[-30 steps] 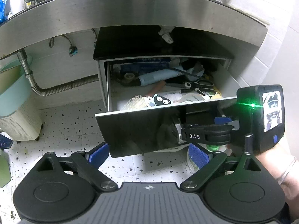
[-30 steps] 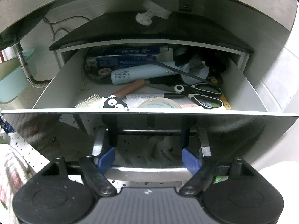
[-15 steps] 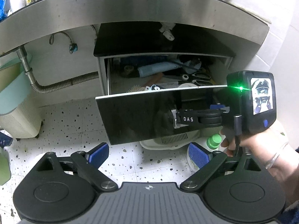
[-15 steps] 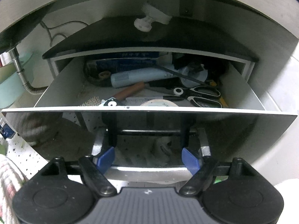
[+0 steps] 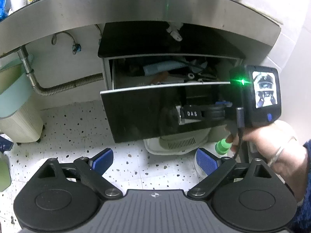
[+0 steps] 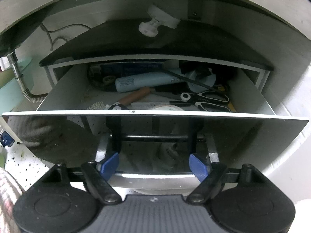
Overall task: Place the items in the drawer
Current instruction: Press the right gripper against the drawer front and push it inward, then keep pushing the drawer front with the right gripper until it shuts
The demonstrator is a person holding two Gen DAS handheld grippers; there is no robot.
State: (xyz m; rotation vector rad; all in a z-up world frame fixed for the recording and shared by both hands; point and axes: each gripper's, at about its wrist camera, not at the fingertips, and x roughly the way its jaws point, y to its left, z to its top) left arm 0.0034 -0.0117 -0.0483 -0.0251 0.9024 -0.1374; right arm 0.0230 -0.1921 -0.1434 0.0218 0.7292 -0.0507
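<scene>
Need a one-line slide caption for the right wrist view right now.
Open right gripper against the glossy black front of the partly open drawer, which holds scissors and a pale blue tube.

Dim fisheye views with bowed, dark corners, a green lens flare, and a glossy reflective drawer front (image 6: 155,136).

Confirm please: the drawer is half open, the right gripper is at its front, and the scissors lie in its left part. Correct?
Not quite. The scissors lie in the right part of the drawer, as the right wrist view shows. The drawer is half open and the right gripper is at its front.
</scene>
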